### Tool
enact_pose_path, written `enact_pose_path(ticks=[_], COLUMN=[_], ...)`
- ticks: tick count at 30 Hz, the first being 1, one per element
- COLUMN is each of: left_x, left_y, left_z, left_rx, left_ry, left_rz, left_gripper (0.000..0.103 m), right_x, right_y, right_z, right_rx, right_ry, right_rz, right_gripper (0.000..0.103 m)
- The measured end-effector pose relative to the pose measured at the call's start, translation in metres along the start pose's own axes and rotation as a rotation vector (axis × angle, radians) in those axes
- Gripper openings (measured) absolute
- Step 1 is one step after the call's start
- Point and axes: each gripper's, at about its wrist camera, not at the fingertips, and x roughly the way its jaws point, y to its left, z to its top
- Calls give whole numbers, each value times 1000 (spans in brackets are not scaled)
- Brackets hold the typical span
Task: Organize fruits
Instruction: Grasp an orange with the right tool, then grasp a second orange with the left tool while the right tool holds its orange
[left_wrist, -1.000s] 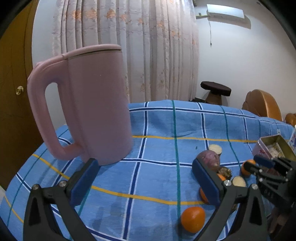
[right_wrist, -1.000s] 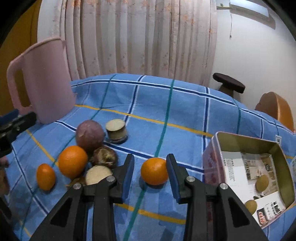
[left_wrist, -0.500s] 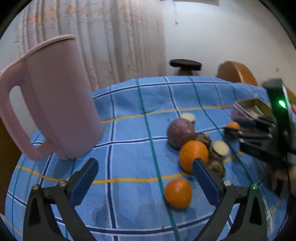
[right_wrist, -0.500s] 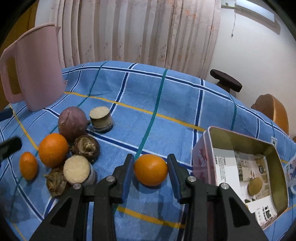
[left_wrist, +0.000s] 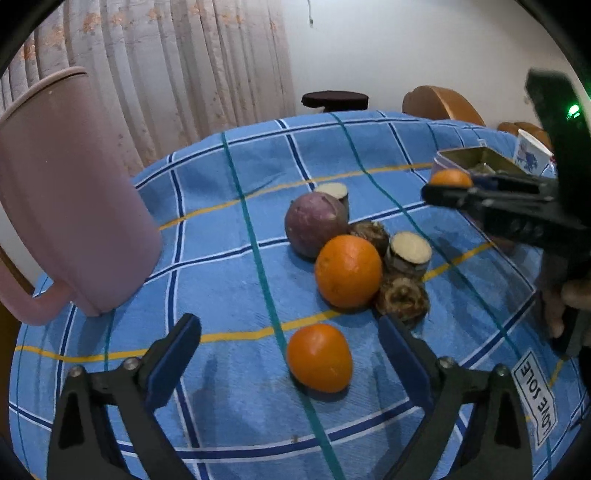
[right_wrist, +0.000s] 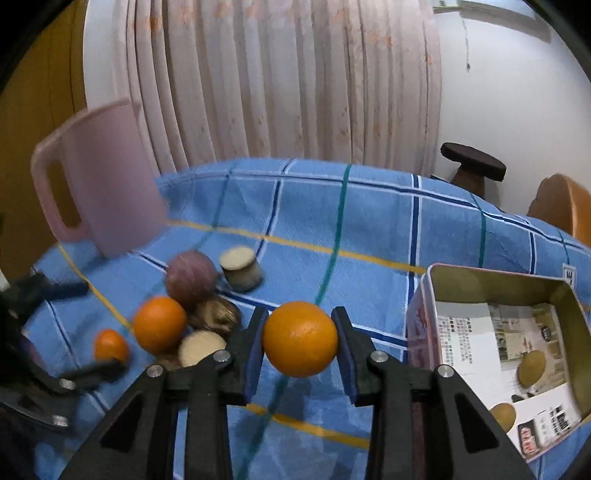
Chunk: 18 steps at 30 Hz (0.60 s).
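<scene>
The desk (right_wrist: 369, 206) has a blue checked cloth, and the big pink jug (left_wrist: 62, 192) stands far to the left of the gold tin (right_wrist: 495, 288). The right tool (right_wrist: 298, 341) pinches an orange (right_wrist: 300, 338) just left of the tin, up off the cloth. Further left of the tin sits a bigger orange (left_wrist: 348, 271) in a small pile, and the left tool (left_wrist: 290, 349) is spread wide around a little orange (left_wrist: 319, 357) without touching it.

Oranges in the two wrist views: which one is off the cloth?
The orange clamped between the right gripper's jaws, beside the tin. The large orange and the small orange lie on the cloth.
</scene>
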Motion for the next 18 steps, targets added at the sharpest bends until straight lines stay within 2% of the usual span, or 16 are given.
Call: enact_pose_path(ticks=[3, 5, 6, 8, 9, 15, 18], left_x=[9, 17, 20, 18, 18, 15, 3], left_y=[1, 1, -1, -4, -5, 6, 16], left_z=[-2, -4, -5, -6, -6, -3, 1], left_rx=[-11, -17, -10, 4, 1, -58, -120], left_ry=[32, 59, 67, 51, 48, 26, -70], left_rz=[5, -17, -33, -53, -57, -53, -64], left_gripper=[73, 70, 64, 50, 37, 37, 37], right_x=[-7, -11, -10, -12, -11, -25, -35], right_y=[3, 9, 12, 16, 17, 17, 14], right_z=[0, -2, -2, -3, -2, -4, -5], right_rx=[-1, -17, -22, -25, -24, -16, 5], right_ry=[-25, -38, -43, -49, -52, -93, -126], right_rz=[10, 9, 10, 18, 22, 78, 150], right_gripper=[37, 37, 37, 37, 37, 37, 37])
